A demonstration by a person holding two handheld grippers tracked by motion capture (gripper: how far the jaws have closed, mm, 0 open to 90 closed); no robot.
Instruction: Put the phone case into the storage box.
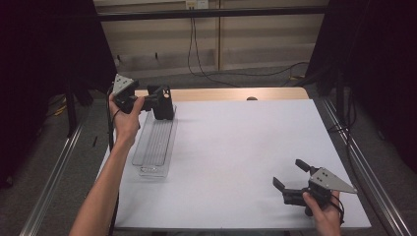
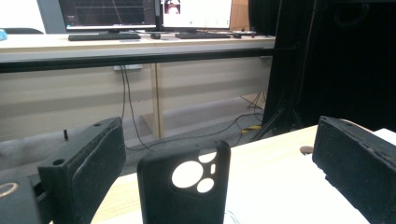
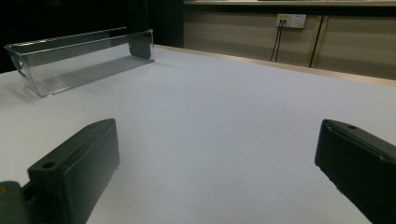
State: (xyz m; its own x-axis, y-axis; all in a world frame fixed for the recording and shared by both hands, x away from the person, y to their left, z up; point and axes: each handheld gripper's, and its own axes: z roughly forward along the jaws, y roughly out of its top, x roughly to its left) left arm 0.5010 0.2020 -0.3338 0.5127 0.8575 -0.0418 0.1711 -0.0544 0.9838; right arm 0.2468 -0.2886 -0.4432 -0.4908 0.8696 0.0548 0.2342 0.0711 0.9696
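Observation:
A black phone case (image 1: 163, 109) with round camera cut-outs stands upright at the far end of a long clear plastic tray (image 1: 155, 147) on the left of the white table. My left gripper (image 1: 161, 92) hovers right at the case. In the left gripper view the case (image 2: 184, 186) stands between the two jaws with a gap on each side, so the left gripper (image 2: 219, 133) is open and touches nothing. My right gripper (image 1: 289, 173) rests near the front right corner of the table, open, with nothing between its jaws. The right gripper view shows the tray (image 3: 79, 63) far off, beyond the open right gripper (image 3: 219, 128).
A white sheet (image 1: 236, 147) covers the table, with a wooden strip (image 1: 231, 93) along its far edge. Metal rails (image 1: 49, 182) run down both sides. Cables (image 1: 206, 73) lie on the floor behind. A desk with monitors (image 2: 112, 11) stands beyond.

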